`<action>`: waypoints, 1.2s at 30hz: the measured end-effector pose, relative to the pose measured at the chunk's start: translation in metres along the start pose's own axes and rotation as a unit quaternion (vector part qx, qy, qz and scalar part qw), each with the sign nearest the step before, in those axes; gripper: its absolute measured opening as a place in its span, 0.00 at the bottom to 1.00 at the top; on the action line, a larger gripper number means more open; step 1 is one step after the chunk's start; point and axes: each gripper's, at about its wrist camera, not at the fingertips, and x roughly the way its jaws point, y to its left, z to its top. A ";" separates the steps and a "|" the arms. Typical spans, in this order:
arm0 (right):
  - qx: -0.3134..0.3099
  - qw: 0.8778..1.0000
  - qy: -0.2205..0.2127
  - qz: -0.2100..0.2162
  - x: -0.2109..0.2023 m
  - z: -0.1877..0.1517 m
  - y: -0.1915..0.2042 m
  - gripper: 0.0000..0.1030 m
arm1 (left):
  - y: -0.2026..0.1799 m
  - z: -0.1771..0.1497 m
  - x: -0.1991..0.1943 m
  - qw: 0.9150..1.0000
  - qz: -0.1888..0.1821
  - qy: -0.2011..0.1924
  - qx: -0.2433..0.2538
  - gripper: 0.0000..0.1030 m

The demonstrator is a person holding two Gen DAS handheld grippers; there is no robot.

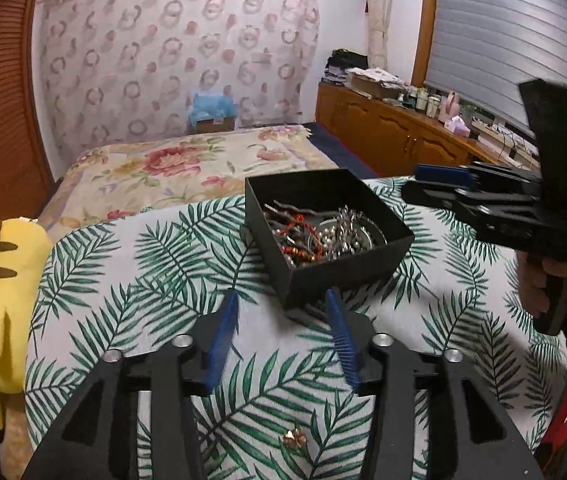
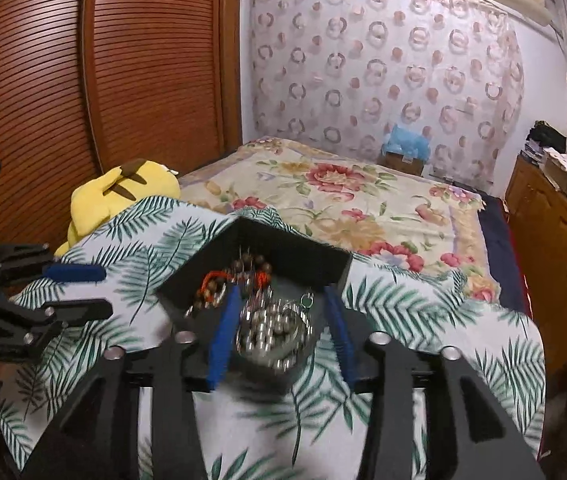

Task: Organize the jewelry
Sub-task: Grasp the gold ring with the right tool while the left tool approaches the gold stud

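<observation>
Best bet here is easing the left tongs (image 1: 281, 340) straight down onto the little gold earring (image 1: 295, 438) lying on the leafy bench cloth (image 1: 155, 264), since it sits near their base, well short of the tips. Both are spread wide and empty. The right tongs (image 2: 279, 332) hover over the black box (image 1: 325, 220) of beads and chains.

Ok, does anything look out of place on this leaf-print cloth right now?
Yes. One small gold piece lies alone on the leaf-print cloth, near the left tool, apart from the black box that holds the tangled beads and chains. The box also sits cornerwise to the cloth's edge.
</observation>
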 end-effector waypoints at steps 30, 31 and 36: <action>-0.015 0.994 0.099 0.037 -0.031 -0.116 0.044 0.50 | -0.010 -0.074 -0.012 0.997 0.002 0.076 0.018 0.91; -0.017 0.994 0.102 0.039 -0.030 -0.118 0.045 0.46 | -0.010 -0.076 -0.014 0.997 0.004 0.075 0.018 0.91; -0.031 0.992 0.112 0.041 -0.025 -0.120 0.052 0.43 | -0.011 -0.081 -0.018 0.997 -0.008 0.077 0.016 0.73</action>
